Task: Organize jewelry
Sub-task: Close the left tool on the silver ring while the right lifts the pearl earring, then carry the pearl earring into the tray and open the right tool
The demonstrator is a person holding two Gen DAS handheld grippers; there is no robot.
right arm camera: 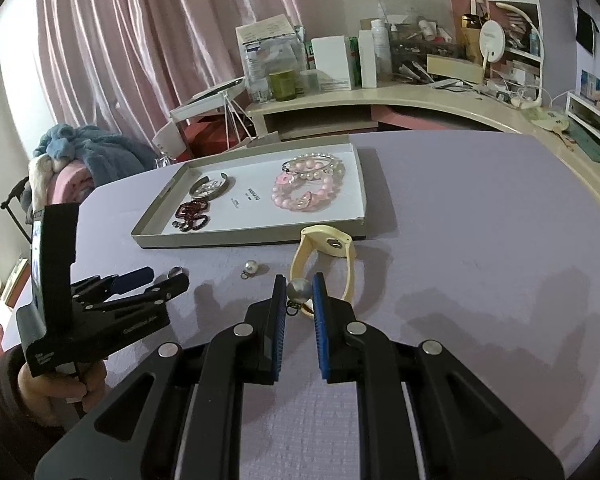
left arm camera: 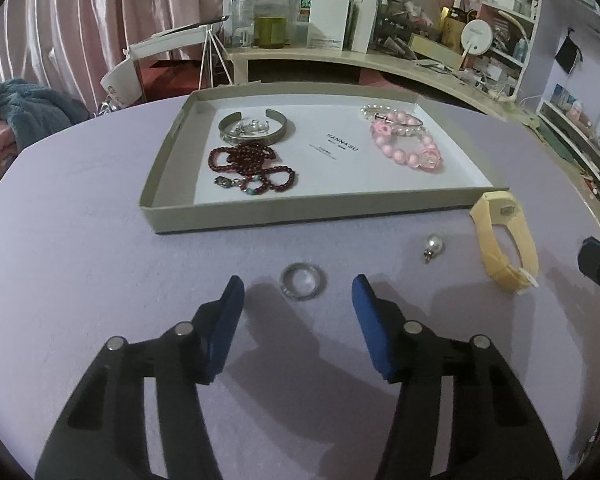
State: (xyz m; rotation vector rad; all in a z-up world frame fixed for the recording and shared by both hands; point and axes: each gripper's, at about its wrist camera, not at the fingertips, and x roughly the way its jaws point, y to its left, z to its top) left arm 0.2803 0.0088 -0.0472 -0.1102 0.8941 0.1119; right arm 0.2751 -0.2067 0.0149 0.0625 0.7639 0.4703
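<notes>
A clear glass-like ring (left arm camera: 302, 282) lies flat on the lilac table (left arm camera: 100, 260), right between the tips of my left gripper (left arm camera: 298, 280). That gripper is open and its blue pads (left arm camera: 232, 312) stand clear of the ring on either side. My right gripper (right arm camera: 299, 285) is shut on a grey pearl earring (right arm camera: 299, 289), whose small hook hangs below the pads. A second pearl earring (left arm camera: 431, 246) lies loose on the table beside a cream watch band (left arm camera: 504, 240). From the right wrist view, the left gripper (right arm camera: 168, 276) sits low at the left, held by a hand.
A shallow cardboard tray (left arm camera: 168, 160) stands beyond the ring. It holds a silver bangle (left arm camera: 256, 126), a dark red bead necklace (left arm camera: 252, 168) and pink bead bracelets (left arm camera: 408, 140). Behind the table runs a cluttered curved desk (left arm camera: 380, 60). A blue blanket (left arm camera: 28, 104) lies at the far left.
</notes>
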